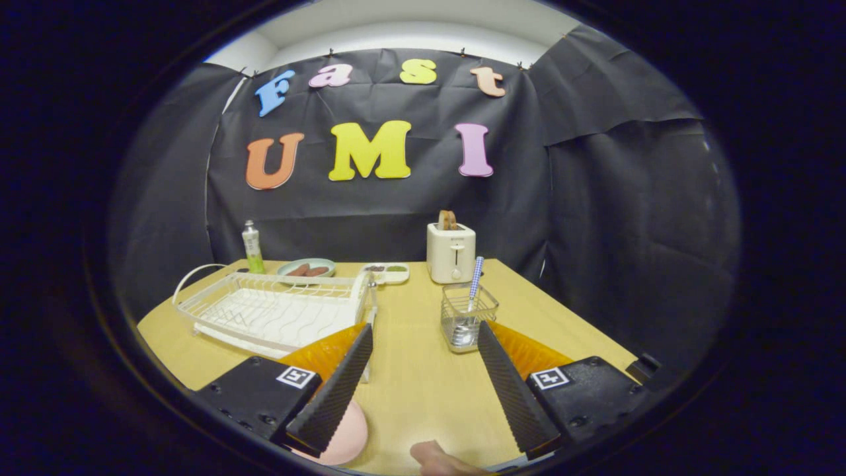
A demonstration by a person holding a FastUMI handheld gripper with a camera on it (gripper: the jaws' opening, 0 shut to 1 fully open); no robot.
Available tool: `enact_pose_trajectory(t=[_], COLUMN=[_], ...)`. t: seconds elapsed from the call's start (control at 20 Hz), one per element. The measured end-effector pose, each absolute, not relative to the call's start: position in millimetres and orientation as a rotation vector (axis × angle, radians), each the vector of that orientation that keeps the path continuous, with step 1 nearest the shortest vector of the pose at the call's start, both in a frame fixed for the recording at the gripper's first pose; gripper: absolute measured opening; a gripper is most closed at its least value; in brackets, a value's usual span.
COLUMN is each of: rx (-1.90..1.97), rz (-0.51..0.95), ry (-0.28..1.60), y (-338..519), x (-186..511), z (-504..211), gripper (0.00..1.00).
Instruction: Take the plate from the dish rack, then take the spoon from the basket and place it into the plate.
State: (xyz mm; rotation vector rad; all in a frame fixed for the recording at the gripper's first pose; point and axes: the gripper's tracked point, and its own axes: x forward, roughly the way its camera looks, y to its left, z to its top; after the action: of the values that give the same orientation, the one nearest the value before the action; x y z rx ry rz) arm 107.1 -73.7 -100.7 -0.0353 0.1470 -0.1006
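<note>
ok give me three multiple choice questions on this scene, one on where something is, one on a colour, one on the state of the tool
1. Where is the spoon?
A. standing in the wire basket
B. lying in the dish rack
C. on the pink plate

2. What colour is the plate under the tool's left finger?
A. blue
B. pink
C. black

3. How does the tool stand?
A. shut on the spoon
B. shut on the plate
C. open, holding nothing

Answers:
1 A, its checked handle sticks up out of the basket just ahead of the right finger.
2 B, a pink rim shows on the table beneath that finger.
3 C, the fingers are wide apart with bare table between them.
</note>
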Motion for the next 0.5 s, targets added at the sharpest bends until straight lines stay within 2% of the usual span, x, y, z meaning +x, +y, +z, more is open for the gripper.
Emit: enact_pose_trajectory(t=[0.2,0.5], rx=[-0.059,-0.022], rz=[-0.136,-0.048], ry=[0.115,0.143], y=[-109.6,-132.6], x=[165.4,244.9], z=[-86.8,-85.3], gripper=[1.00,1.00])
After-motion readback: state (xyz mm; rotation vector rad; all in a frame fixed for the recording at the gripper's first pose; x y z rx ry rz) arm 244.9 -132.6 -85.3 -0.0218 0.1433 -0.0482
